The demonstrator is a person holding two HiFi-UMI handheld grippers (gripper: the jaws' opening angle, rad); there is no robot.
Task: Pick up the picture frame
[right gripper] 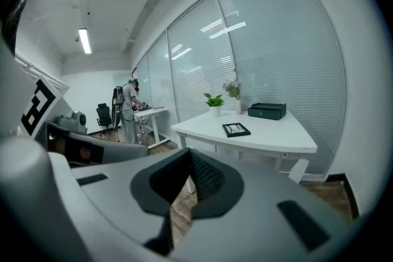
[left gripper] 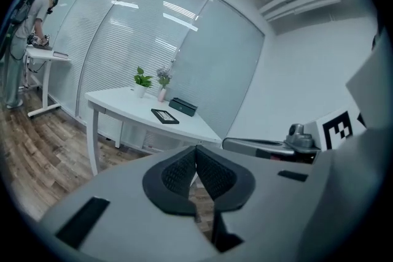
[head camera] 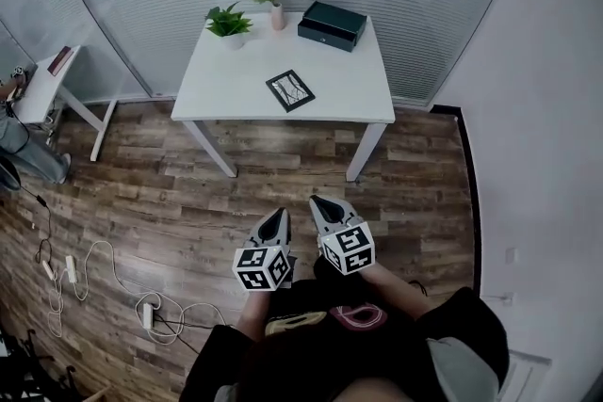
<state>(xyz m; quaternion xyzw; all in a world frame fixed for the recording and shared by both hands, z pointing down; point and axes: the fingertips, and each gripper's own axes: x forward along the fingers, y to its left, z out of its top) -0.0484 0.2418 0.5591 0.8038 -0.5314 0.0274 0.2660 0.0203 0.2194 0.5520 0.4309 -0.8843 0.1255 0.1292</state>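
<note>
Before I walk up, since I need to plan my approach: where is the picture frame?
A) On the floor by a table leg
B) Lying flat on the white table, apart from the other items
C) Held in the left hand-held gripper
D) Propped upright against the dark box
B: the picture frame lies flat on the white table, clear of the potted plant, the flower vase and the dark box.

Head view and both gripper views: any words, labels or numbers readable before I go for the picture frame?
No readable text in any view.
Cubes on the left gripper and the right gripper: black-and-white square patterns only, no letters.
On the black rectangular picture frame: contents too small to read.
On the dark green flat box: no legible label.
</note>
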